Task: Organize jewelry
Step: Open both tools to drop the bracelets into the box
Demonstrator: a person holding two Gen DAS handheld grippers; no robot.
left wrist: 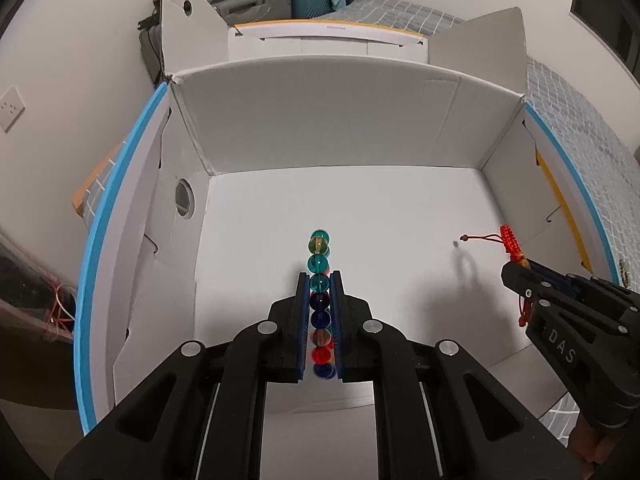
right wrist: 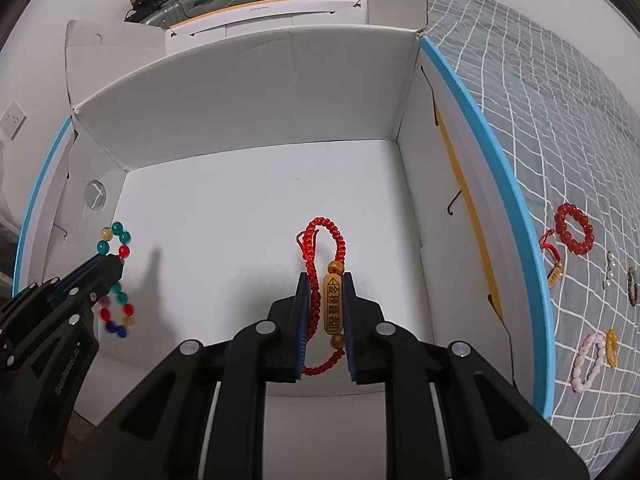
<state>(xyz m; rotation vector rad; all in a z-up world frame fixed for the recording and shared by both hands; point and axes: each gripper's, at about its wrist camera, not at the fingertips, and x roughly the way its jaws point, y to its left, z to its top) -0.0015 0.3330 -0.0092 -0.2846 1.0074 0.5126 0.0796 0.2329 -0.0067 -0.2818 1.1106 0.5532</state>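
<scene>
My left gripper (left wrist: 320, 280) is shut on a bracelet of coloured glass beads (left wrist: 319, 263) and holds it above the floor of the open white box (left wrist: 380, 208). The beaded bracelet (right wrist: 116, 276) also shows at the left of the right wrist view, hanging from the left gripper (right wrist: 105, 265). My right gripper (right wrist: 325, 280) is shut on a red cord bracelet with a gold tag (right wrist: 333, 304), over the box floor (right wrist: 240, 220). In the left wrist view the right gripper (left wrist: 514, 266) holds that red bracelet (left wrist: 510, 240) at the right.
On the grey checked bedspread (right wrist: 540, 100) right of the box lie a red bead bracelet (right wrist: 574, 229), a pink bracelet (right wrist: 586, 362), a gold piece (right wrist: 611, 346), a pearl piece (right wrist: 610, 270) and a dark bracelet (right wrist: 632, 286). Box flaps stand up at the back.
</scene>
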